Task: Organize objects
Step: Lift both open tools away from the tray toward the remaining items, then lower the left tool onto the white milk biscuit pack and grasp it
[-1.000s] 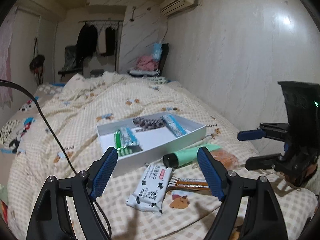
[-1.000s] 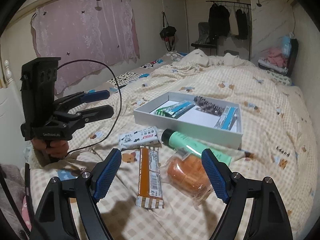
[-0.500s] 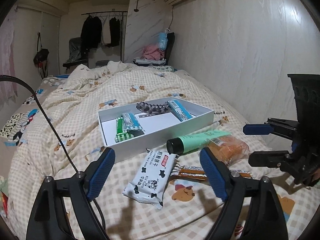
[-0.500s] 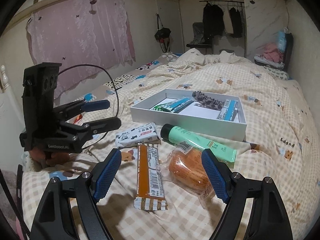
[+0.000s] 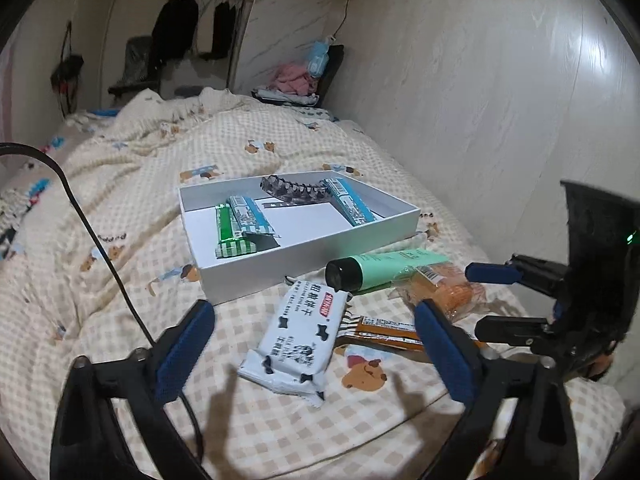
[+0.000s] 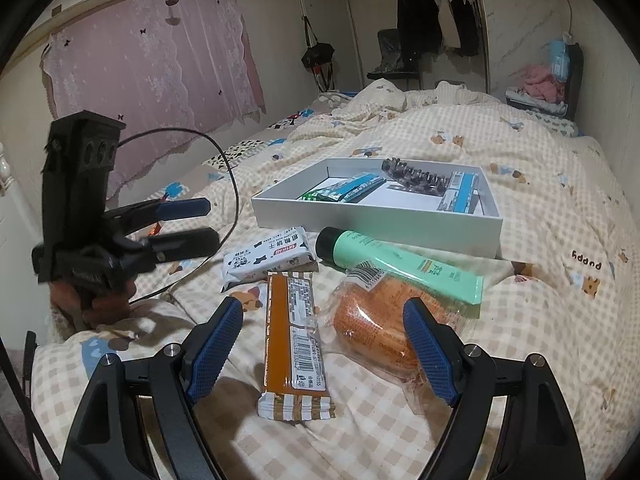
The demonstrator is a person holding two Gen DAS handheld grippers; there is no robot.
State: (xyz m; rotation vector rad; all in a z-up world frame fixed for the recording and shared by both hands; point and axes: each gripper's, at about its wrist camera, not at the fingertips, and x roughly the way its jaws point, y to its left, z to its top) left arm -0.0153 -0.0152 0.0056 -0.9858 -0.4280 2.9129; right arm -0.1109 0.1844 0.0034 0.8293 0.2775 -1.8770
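A checked bedspread [image 5: 132, 184] printed with small bears covers the bed and carries everything else. On it rests a shallow white box [image 5: 316, 248], holding a green-and-white packet [image 5: 226, 236], two blue-and-white packets [image 5: 250, 216] and a dark toothed hair clip [image 5: 296, 190]. Just in front of the box lies a mint-green tube [image 6: 404, 264] with a black cap, its tail over a clear-wrapped orange bun [image 6: 380, 328]. Beside these lie a white cow-print biscuit pack [image 5: 300, 340] and an orange snack bar [image 6: 292, 332], the pack's end overlapping the bar's. The left gripper [image 5: 312, 348] hangs over the biscuit pack, jaws wide apart, gripping nothing. The right gripper [image 6: 320, 348] stands with jaws apart above the snack bar and bun, empty.
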